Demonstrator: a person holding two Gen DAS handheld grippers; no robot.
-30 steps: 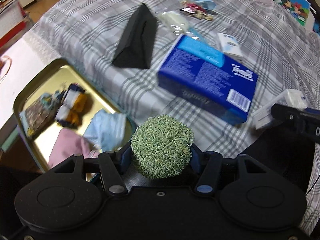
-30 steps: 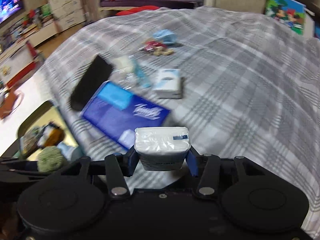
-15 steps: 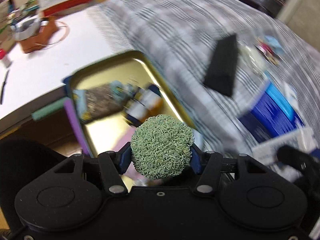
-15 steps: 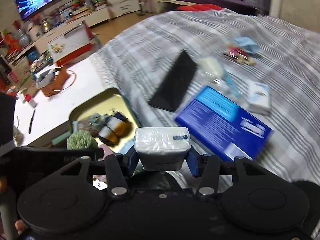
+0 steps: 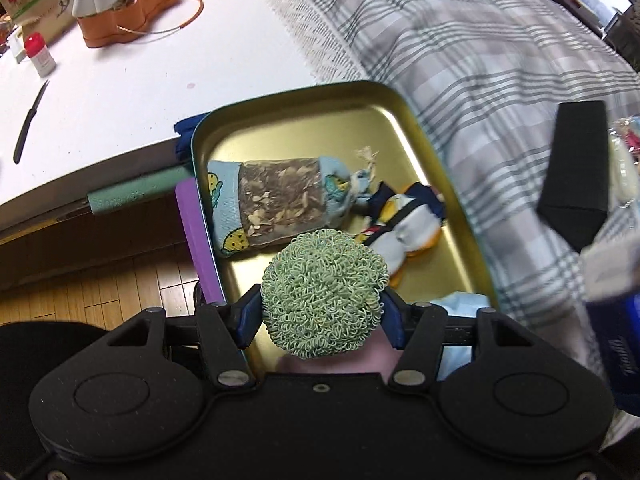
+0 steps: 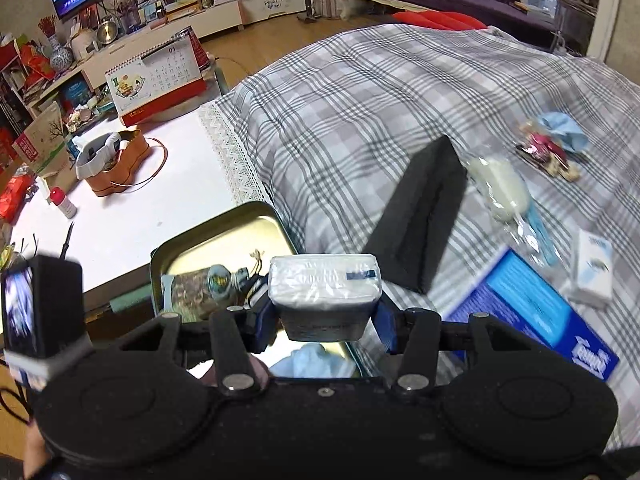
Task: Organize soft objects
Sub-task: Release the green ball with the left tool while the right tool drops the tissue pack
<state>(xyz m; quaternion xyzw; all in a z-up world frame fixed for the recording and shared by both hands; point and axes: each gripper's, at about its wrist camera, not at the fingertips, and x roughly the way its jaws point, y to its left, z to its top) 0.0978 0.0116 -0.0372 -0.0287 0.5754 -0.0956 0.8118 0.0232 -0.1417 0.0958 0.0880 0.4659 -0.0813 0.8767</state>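
My left gripper (image 5: 320,314) is shut on a green curly ball (image 5: 324,292) and holds it above the near part of a gold tin tray (image 5: 304,98). In the tray lie a light blue pouch (image 5: 276,204), a small penguin toy (image 5: 408,220), a pink cloth and a light blue cloth (image 5: 460,300). My right gripper (image 6: 324,320) is shut on a white tissue pack (image 6: 324,280) and holds it over the tray's right side (image 6: 224,220). The left gripper's body (image 6: 40,316) shows at the left of the right wrist view.
The tray sits at the edge of a plaid bedspread (image 6: 360,100) beside a white table (image 5: 120,80). On the bed lie a black wedge (image 6: 424,208), a blue tissue box (image 6: 532,312), a small tissue pack (image 6: 592,272) and small items (image 6: 548,148). A knife (image 5: 28,124) lies on the table.
Both grippers swung left from over the bed to above the tray, each still holding its object. The tray now fills the middle of the left wrist view.
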